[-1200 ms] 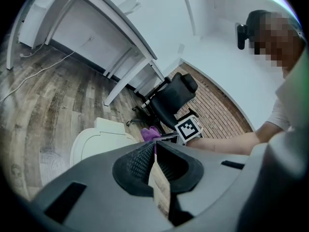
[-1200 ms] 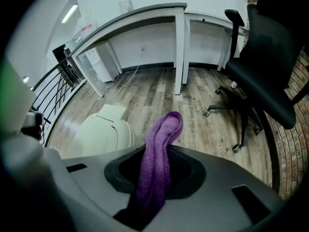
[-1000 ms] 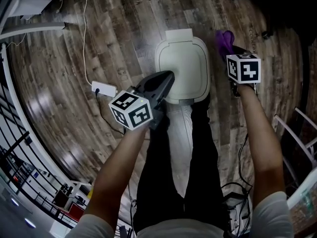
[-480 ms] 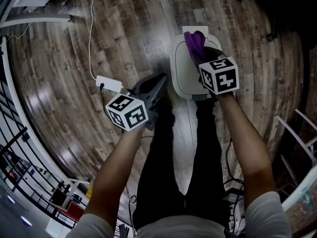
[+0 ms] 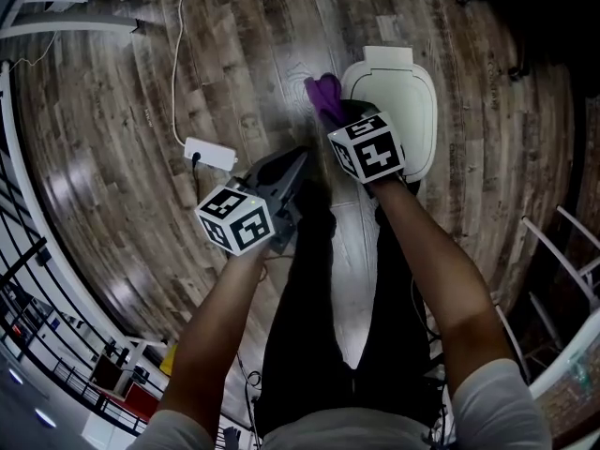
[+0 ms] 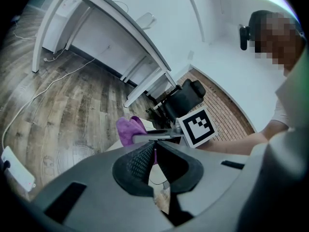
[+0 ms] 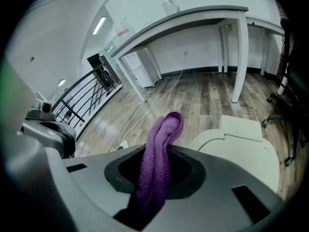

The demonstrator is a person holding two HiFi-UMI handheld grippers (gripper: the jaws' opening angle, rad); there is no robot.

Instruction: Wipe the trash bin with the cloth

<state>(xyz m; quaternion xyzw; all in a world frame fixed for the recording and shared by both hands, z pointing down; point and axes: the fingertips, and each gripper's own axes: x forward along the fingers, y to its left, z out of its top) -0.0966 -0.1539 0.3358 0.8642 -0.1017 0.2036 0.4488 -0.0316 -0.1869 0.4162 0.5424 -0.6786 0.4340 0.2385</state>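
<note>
Cloth (image 7: 164, 129): soft, limp, probably light; pinched mid-fold in clenched right gripper (image 7: 155, 175), free end flopping ahead, trash bin (image 7: 241, 149) just rightward; left gripper (image 6: 153, 154) clenched, empty.

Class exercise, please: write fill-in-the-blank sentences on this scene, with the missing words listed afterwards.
The right gripper is shut on a ___ terry cloth.
The left gripper, jaws together, holds ___.
The white plastic lidded trash bin stands on a ___ plank floor.
Missing words: purple; nothing; wooden.
</note>
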